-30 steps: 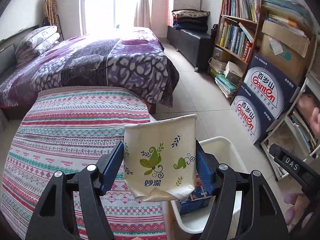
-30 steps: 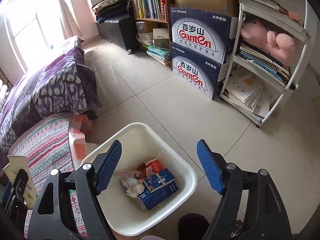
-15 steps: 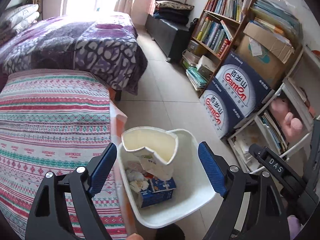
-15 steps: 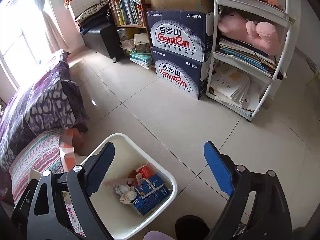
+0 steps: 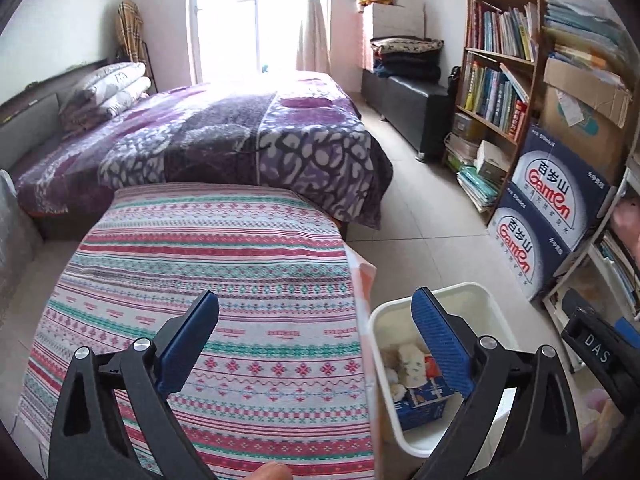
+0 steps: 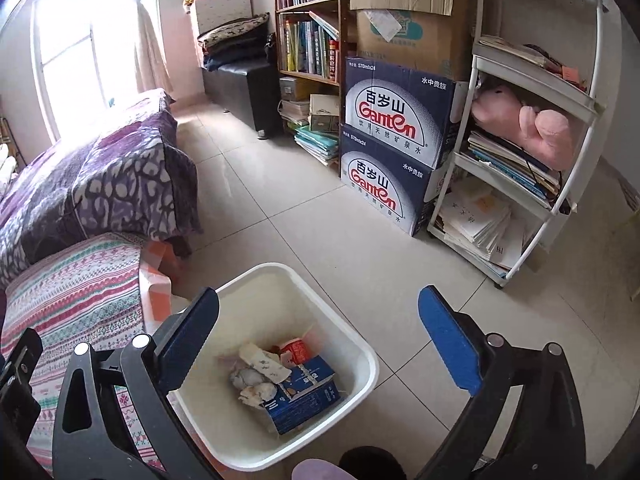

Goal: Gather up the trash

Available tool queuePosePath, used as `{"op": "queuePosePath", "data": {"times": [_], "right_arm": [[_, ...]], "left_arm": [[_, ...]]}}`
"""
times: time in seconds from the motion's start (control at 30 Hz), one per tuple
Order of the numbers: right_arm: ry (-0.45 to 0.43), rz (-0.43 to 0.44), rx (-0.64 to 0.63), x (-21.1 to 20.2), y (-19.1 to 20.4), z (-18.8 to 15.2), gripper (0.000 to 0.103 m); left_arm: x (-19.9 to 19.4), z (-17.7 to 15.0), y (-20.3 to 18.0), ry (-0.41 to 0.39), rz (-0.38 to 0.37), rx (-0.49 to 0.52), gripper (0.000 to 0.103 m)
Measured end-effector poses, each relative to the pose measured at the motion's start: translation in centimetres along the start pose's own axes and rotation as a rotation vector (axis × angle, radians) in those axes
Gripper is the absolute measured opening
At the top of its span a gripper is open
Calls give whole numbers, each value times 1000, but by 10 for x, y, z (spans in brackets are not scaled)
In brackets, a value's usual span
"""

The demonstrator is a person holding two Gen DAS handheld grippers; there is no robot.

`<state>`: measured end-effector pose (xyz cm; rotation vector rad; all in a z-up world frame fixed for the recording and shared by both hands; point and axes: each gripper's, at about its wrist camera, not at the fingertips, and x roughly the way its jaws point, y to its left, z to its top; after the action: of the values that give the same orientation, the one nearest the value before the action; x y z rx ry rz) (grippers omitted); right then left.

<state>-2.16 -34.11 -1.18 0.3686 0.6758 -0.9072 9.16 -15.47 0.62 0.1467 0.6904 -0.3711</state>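
Lying across the back of the room: a big bed with a purple patterned blanket (image 5: 224,148). Sitting in front of it: a table under a striped pink, green and white cloth (image 5: 208,280). Standing against the wall: two dark blue cardboard boxes with red letters (image 6: 396,148), one stacked on the other. Resting on the tiled floor just beside the table: a white square plastic trash bin (image 6: 356,344). Lying inside the bin: a blue carton (image 6: 308,392), a crushed white paper cup with small prints (image 6: 264,362), a red can (image 6: 294,350) and some crumpled white paper (image 6: 250,384). Hanging over the table edge with jaws spread wide and gripping nothing: the left hand-held gripper (image 5: 316,340). Hovering above the bin, also wide open and holding nothing: the right hand-held gripper (image 6: 320,336).
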Motion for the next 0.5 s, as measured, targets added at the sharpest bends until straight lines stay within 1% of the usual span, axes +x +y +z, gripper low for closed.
{"op": "queuePosePath", "data": {"times": [0.1, 0.27, 0.5], "right_arm": [[-22, 15, -6, -9, 11, -5, 96], [-36, 62, -18, -22, 29, -13, 96], [-51, 106, -82, -37, 62, -31, 96]], "left_arm": [[-8, -3, 15, -31, 58, -2, 96], [-17, -8, 36, -49, 126, -8, 96], [-23, -15, 66, -42, 210, -32, 96]]}}
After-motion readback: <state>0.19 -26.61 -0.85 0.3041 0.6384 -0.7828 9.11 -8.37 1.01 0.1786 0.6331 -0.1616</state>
